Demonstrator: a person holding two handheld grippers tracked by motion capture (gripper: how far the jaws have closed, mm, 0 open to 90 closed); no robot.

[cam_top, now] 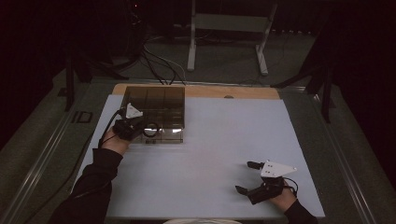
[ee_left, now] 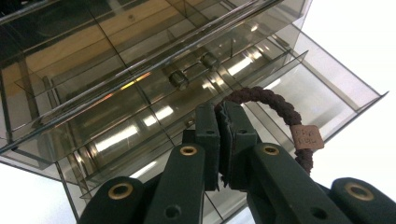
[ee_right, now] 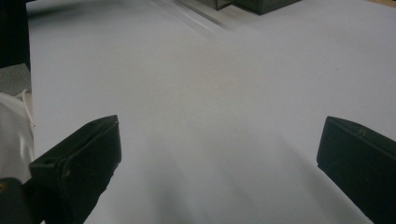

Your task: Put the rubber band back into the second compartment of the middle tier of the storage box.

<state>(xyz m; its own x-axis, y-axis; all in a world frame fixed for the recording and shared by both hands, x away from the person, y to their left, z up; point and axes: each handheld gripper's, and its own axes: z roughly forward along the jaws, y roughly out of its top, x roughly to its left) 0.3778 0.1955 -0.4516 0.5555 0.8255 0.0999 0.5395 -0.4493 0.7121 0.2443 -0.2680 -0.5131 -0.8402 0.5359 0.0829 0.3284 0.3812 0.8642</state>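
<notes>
Left tongs (ee_left: 219, 140) pinch a braided hair tie (ee_left: 275, 105) over the organizer box (cam_top: 161, 100); right tongs (cam_top: 248, 177) rest wide open, empty.

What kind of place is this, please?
Probably a lab or recording room, not a home: a white-covered table, loose cables on the floor, and a metal stand behind. The left claw holds a hair tie at a clear drawer box.

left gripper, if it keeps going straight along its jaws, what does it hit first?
Probably the smoky clear drawer box. The left gripper is shut on a dark braided hair tie and points into the box's pulled-out drawer, so a drawer divider or the front with the small knob likely comes first. Depth unclear.
</notes>
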